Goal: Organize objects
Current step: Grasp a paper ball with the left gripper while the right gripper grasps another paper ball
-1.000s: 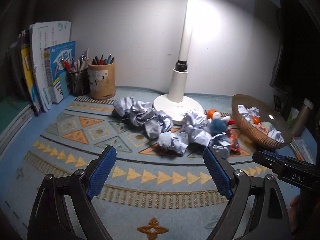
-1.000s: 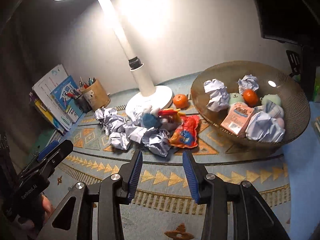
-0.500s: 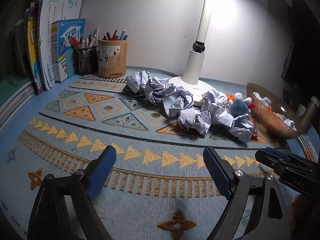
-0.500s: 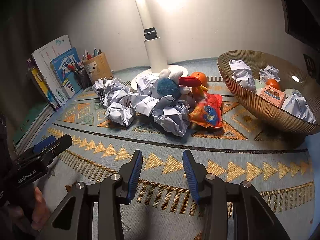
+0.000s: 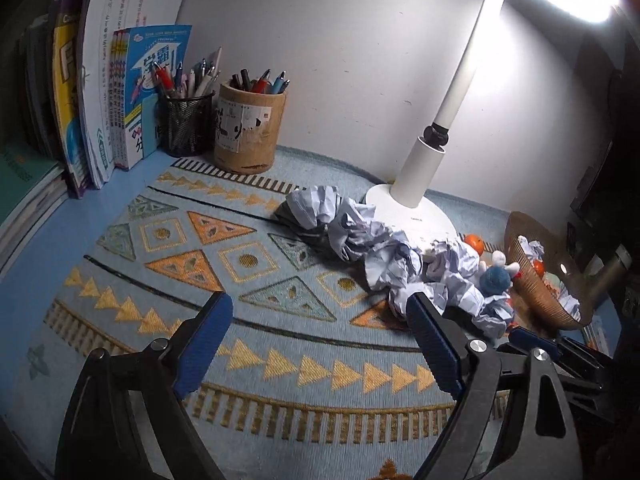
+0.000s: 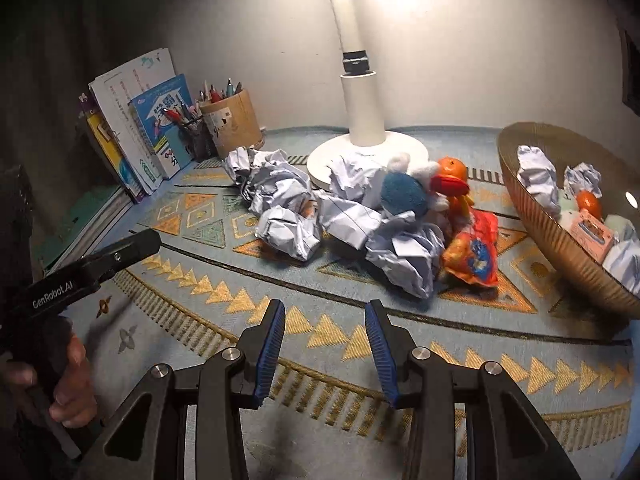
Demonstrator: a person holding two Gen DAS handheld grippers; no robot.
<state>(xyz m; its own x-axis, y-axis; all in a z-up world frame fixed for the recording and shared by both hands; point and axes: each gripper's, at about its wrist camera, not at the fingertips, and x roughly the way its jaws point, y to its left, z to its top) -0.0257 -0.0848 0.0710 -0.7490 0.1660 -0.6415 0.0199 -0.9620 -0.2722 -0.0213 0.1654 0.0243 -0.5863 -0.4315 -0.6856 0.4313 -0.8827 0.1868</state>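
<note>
Lamp-lit patterned mat (image 6: 208, 292). Bowl (image 6: 560, 236) already holds some paper balls and fruit; crumpled paper pile (image 6: 360, 224), plush toy (image 6: 404, 196) and snack bag (image 6: 472, 252) remain on the mat. Left gripper (image 5: 320, 344) and right gripper (image 6: 325, 340) both spread, empty, short of the pile.

Both wrist views low over the mat (image 5: 280, 364), facing the lamp (image 6: 362, 120); sharing the paper pile (image 6: 348, 216)
</note>
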